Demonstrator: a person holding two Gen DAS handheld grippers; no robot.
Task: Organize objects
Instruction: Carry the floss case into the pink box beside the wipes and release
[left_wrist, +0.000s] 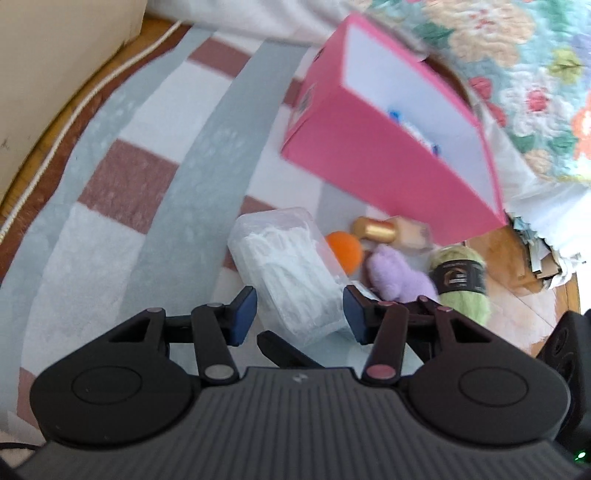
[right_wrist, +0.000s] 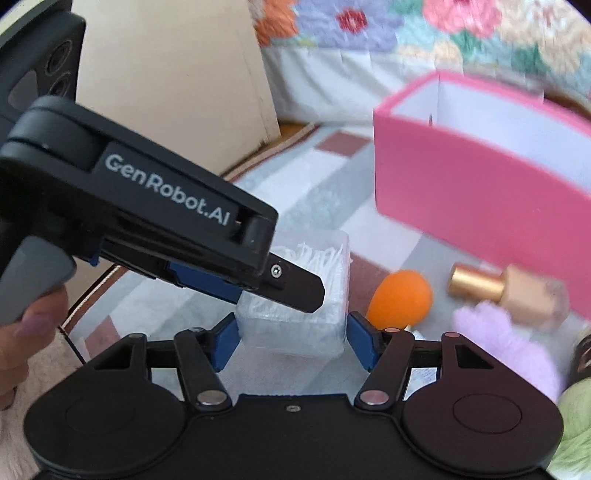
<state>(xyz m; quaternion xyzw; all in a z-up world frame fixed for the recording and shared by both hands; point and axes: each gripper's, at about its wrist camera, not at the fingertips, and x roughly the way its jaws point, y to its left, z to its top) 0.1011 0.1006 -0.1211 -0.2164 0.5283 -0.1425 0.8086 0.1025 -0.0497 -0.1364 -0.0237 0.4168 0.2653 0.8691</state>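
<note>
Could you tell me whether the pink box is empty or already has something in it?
Not empty. The left wrist view shows small blue and white items low inside the open pink box; what they are cannot be told.

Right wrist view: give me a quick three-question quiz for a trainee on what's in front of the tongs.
1. True or false: the orange egg-shaped sponge lies inside the pink box.
2. What sits between the right tongs? A) green yarn B) clear plastic box of white sticks C) purple fluffy ball
3. Fill in: the gold-capped bottle lies on its ____.

Key: 1 false; 2 B; 3 side.
</note>
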